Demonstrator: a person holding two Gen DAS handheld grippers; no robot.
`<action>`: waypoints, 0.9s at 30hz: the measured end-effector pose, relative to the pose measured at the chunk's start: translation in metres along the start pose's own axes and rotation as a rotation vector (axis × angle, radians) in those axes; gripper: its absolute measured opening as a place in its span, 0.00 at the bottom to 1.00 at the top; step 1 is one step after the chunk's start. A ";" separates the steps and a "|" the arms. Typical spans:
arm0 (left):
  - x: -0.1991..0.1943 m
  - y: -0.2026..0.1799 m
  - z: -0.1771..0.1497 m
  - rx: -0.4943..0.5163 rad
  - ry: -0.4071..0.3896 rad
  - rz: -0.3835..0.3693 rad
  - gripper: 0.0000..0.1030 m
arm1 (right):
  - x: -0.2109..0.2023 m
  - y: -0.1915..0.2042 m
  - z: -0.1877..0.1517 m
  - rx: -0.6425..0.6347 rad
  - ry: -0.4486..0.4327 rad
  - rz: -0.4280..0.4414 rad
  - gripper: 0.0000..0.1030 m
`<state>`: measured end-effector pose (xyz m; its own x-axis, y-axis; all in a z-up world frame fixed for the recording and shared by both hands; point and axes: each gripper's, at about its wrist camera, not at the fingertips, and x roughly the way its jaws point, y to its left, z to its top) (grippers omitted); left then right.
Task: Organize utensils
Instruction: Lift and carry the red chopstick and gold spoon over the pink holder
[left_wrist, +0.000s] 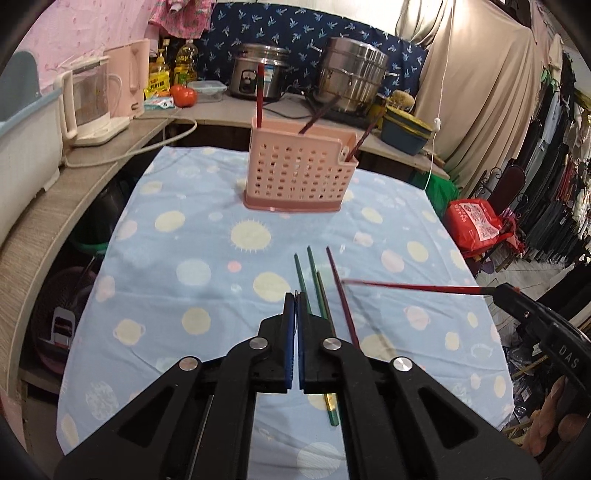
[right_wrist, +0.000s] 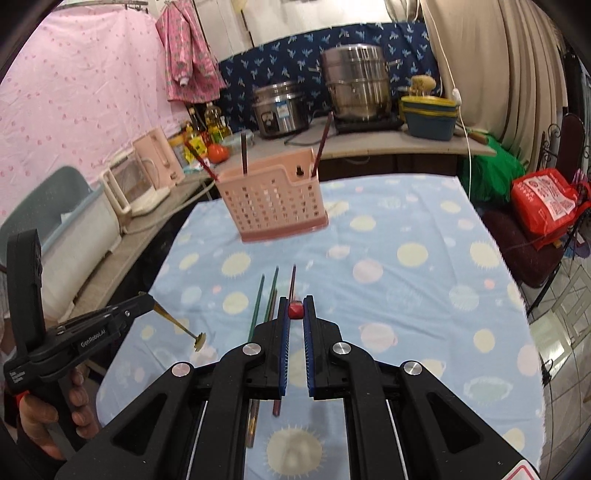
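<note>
Both my tongs pinch chopsticks: left gripper (left_wrist: 296, 295) an olive chopstick (right_wrist: 177, 322), right gripper (right_wrist: 295, 298) a red chopstick (left_wrist: 410, 287). Ahead stands the pink basket (left_wrist: 301, 173).

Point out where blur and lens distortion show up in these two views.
Left wrist view: the red chopstick held by the right gripper is smeared by motion, and the counter edge bows from the fisheye. Right wrist view: the pink basket looks soft and the gold chopstick in the left gripper is streaked; dark corners frame both views.

basket (left_wrist: 301, 173) – on table (left_wrist: 166, 266) | chopsticks (left_wrist: 314, 280) – before it, more inside
</note>
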<state>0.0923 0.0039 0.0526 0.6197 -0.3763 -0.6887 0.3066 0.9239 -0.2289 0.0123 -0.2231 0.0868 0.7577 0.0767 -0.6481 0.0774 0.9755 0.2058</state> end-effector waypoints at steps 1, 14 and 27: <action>-0.002 0.000 0.004 0.003 -0.006 0.000 0.01 | -0.003 0.000 0.005 -0.001 -0.014 0.000 0.07; -0.021 -0.007 0.065 0.038 -0.107 -0.007 0.01 | -0.010 0.007 0.068 -0.035 -0.134 0.000 0.07; -0.014 -0.011 0.157 0.060 -0.201 -0.024 0.01 | 0.009 0.008 0.155 -0.037 -0.234 0.016 0.07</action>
<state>0.1932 -0.0120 0.1730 0.7413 -0.4098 -0.5315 0.3617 0.9110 -0.1980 0.1203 -0.2465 0.1965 0.8885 0.0463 -0.4565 0.0439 0.9817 0.1851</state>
